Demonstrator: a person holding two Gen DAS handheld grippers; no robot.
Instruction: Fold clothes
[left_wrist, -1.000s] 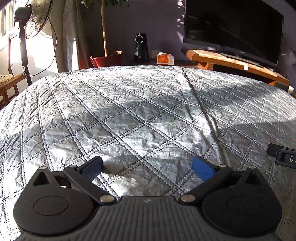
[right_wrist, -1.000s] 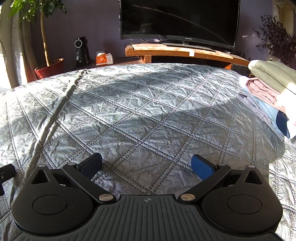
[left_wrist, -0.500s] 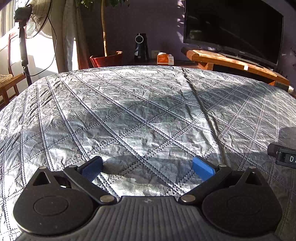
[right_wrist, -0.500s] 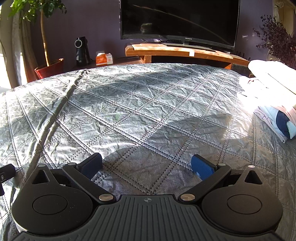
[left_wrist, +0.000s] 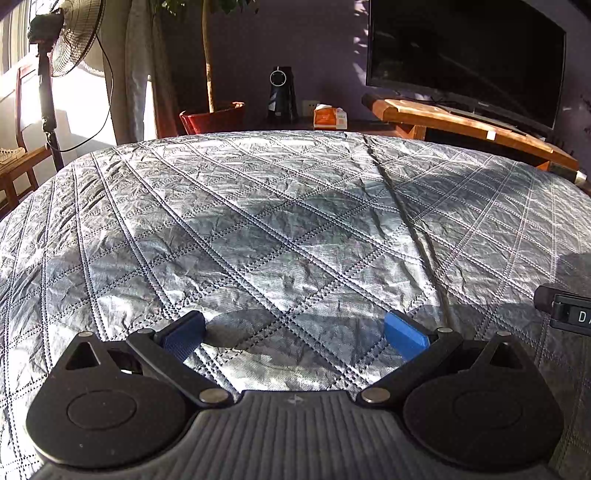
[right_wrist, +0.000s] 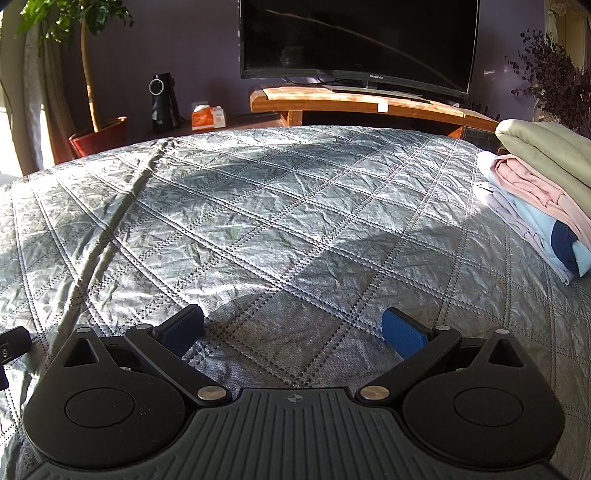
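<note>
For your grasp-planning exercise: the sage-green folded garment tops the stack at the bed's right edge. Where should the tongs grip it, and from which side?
Grip the sage-green folded garment at its rounded folded edge, which faces the open quilt. Bring the right tongs, now open and empty, in from the left, probably level with that top layer, since the pink garment lies directly beneath.

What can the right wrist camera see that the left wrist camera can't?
Only the right wrist view shows the stack of folded clothes at the right edge of the bed, and a dark purple plant behind it.

Only the left wrist view shows the standing fan and a wooden chair by the bright window.

Both show the quilted grey bedspread, the TV on its wooden stand, the red plant pot, the orange box, and an open gripper with nothing between its blue pads: left gripper, right gripper.
</note>
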